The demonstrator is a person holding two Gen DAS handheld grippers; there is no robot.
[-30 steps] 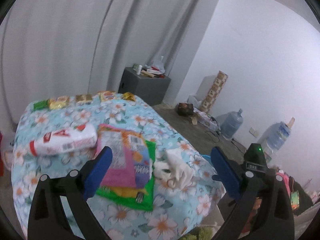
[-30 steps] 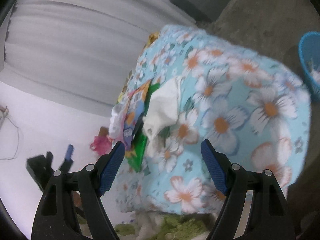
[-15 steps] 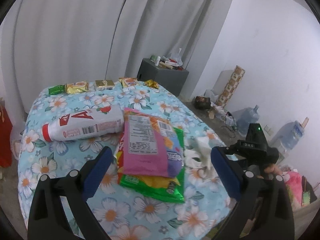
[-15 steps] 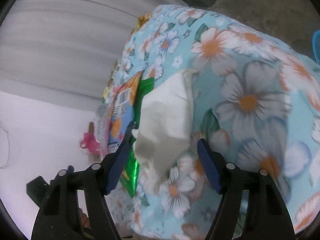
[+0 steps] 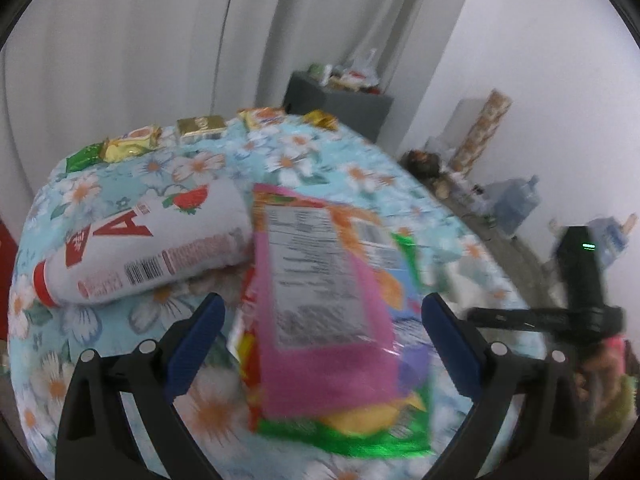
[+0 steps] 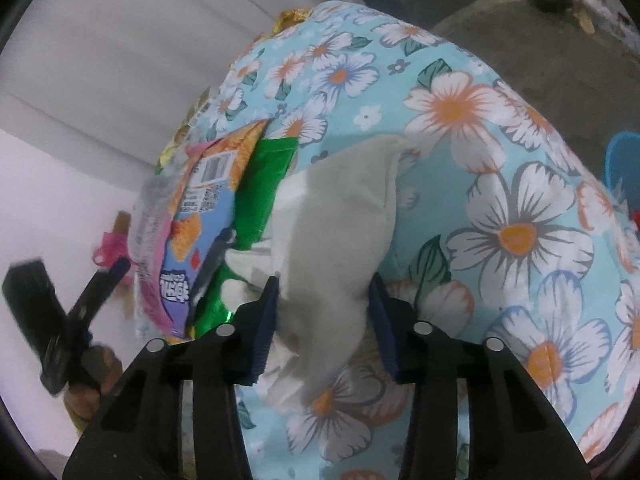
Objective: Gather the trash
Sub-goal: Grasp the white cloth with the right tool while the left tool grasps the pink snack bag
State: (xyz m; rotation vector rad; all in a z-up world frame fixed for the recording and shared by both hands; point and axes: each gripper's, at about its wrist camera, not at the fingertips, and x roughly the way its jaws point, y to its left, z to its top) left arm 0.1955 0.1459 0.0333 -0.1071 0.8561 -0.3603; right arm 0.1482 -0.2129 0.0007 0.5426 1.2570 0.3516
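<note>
A stack of snack bags, pink (image 5: 320,304) on top of green (image 5: 360,436), lies on the floral table (image 5: 120,184). My left gripper (image 5: 320,340) is open with its jaws on either side of the stack. A white yoghurt bottle (image 5: 152,248) lies on its side to the left. In the right wrist view a crumpled white tissue (image 6: 340,232) lies beside the bags (image 6: 200,216). My right gripper (image 6: 322,320) has its jaws around the tissue's near end and pressing on both sides of it. The left gripper (image 6: 100,280) shows at the left there.
Several small wrapped snacks (image 5: 200,128) line the table's far edge. A grey cabinet (image 5: 340,104) stands behind by the curtain. Water jugs (image 5: 516,200) and clutter sit on the floor at the right. A blue bin (image 6: 624,164) stands beside the table.
Both grippers have moved in closer. The left one now straddles the bag stack. The right one's jaws have narrowed from wide open onto the tissue.
</note>
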